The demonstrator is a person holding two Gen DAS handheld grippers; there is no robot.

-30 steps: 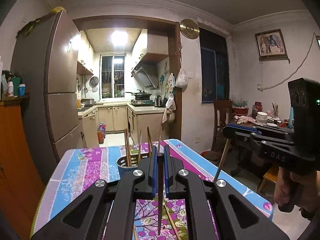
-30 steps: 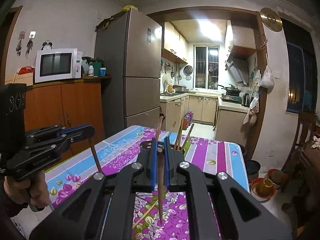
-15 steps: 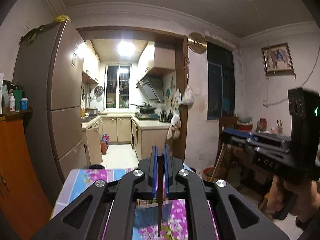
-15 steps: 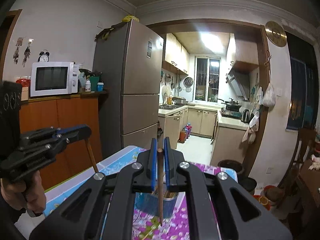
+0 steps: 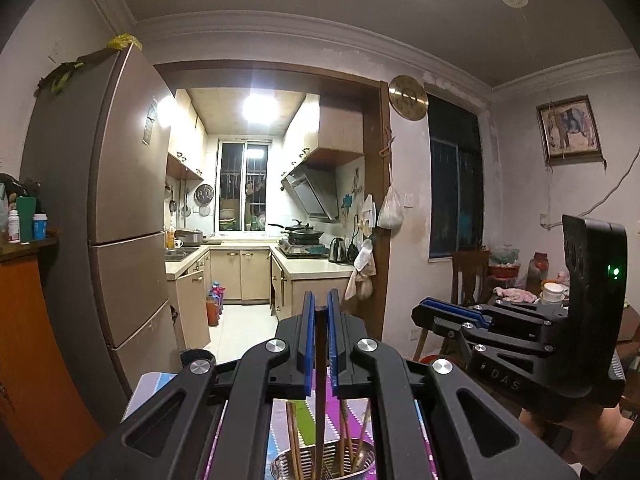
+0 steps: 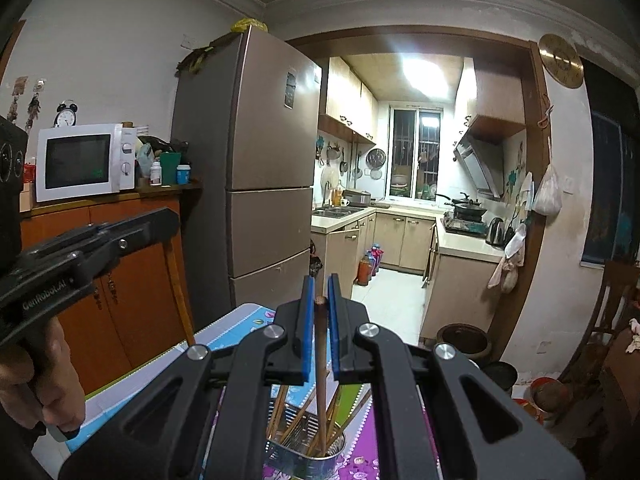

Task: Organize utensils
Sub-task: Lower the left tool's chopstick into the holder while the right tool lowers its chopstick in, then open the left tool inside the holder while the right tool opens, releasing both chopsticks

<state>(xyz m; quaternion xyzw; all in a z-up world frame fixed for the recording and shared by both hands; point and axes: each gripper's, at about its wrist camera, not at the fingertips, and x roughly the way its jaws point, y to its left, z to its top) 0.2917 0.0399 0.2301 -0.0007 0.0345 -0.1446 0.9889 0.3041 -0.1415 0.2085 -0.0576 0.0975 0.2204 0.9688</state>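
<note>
My left gripper (image 5: 319, 312) is shut on a dark wooden chopstick (image 5: 320, 392) that hangs straight down over a perforated metal utensil holder (image 5: 360, 462) holding several chopsticks. My right gripper (image 6: 319, 308) is shut on another chopstick (image 6: 321, 380), whose lower end reaches into the same holder (image 6: 296, 462). The holder stands on a floral purple and blue tablecloth (image 6: 236, 324). The right gripper shows at the right of the left wrist view (image 5: 430, 307). The left gripper shows at the left of the right wrist view (image 6: 170, 220), its chopstick angled down.
A brown refrigerator (image 6: 256, 184) stands just past the table's far end. An orange cabinet (image 6: 132, 264) with a microwave (image 6: 80, 162) is at the left. A kitchen doorway lies ahead. A chair (image 5: 468, 276) and cluttered side table (image 5: 520, 292) are at the right.
Both grippers have risen and come forward over the utensil holder, each keeping its chopstick. The holder now sits directly under the fingertips, and the right chopstick's tip has entered it.
</note>
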